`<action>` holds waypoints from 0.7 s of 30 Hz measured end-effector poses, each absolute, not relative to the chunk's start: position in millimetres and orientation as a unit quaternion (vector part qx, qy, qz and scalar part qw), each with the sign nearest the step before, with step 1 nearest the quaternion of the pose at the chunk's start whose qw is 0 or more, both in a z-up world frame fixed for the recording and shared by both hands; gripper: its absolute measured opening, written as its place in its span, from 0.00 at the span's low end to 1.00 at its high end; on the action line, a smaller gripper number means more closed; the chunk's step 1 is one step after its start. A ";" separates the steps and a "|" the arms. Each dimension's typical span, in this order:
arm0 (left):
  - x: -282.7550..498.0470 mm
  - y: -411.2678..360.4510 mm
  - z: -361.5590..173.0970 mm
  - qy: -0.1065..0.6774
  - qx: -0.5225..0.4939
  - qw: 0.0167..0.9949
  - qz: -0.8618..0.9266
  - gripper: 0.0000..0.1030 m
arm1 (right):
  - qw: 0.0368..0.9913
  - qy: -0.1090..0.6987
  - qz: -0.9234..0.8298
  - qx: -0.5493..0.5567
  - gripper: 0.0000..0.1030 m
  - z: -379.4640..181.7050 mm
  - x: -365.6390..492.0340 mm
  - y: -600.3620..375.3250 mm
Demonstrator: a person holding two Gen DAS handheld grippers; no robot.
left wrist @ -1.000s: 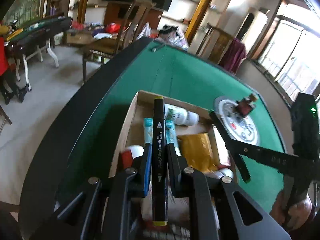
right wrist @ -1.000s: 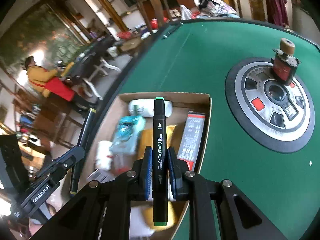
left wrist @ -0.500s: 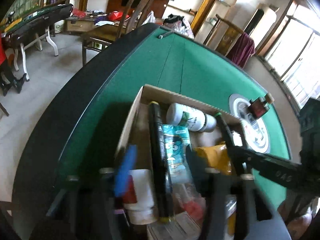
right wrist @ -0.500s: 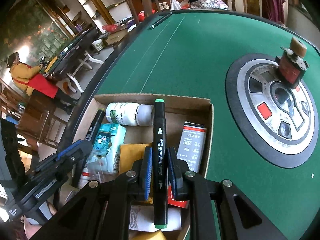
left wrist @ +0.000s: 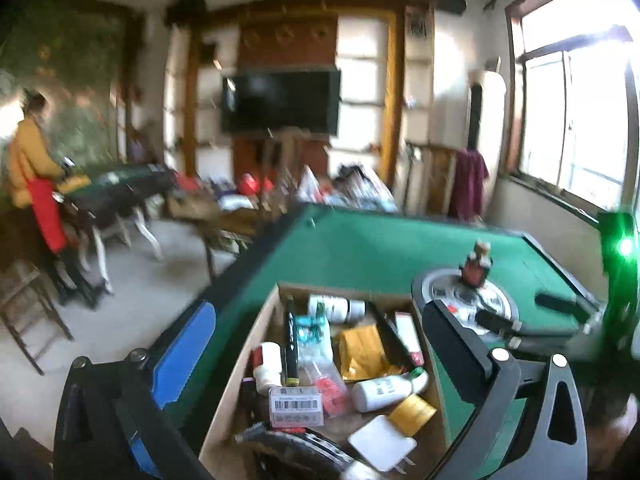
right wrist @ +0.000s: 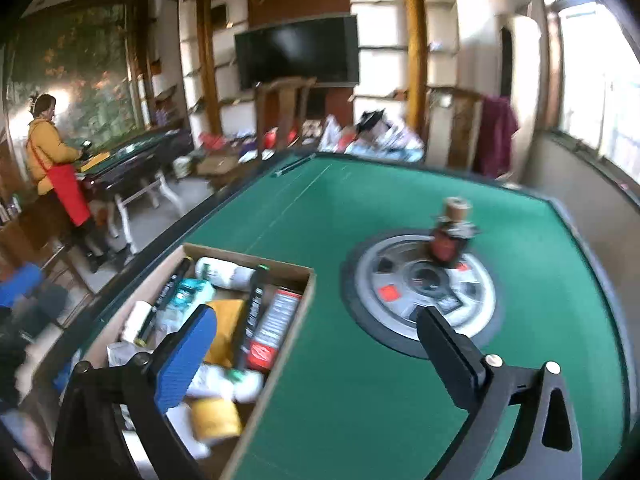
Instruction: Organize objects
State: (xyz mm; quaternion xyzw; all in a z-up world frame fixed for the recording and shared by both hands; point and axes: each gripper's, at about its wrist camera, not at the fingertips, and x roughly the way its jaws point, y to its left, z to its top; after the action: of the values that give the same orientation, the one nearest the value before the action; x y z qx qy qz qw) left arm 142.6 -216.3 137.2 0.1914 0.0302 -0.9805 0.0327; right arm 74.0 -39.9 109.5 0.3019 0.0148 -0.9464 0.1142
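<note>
A cardboard box (left wrist: 256, 328) full of small items sits on the green table. A black marker with a yellow end (left wrist: 289, 340) lies along its left side. A second black marker with a green end (right wrist: 253, 312) lies in the middle of the box (right wrist: 308, 292) in the right wrist view. My left gripper (left wrist: 316, 344) is open and empty above the box. My right gripper (right wrist: 316, 340) is open and empty, above the box's right edge.
The box also holds a white bottle (left wrist: 336, 309), a yellow pouch (left wrist: 362, 350), a teal packet (left wrist: 310, 332) and a white plug (left wrist: 382, 442). A round dial with a small red bottle (right wrist: 450, 236) on it sits on the green felt (right wrist: 360, 200). A person stands at far left (right wrist: 52, 160).
Both grippers opened and let go of their markers, which now lie in the box. Both grippers then rose and pulled back.
</note>
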 end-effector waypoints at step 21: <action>195.6 -186.2 131.2 0.054 0.253 0.106 -0.960 1.00 | 0.092 0.002 -0.952 0.291 1.00 94.5 153.9 -22.6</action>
State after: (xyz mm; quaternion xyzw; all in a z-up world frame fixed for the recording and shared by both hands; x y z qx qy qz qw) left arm 195.6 -186.2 131.2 0.2528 0.0539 -0.9602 0.1056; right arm 153.9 -22.6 94.5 0.2908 0.0016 -0.9523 0.0923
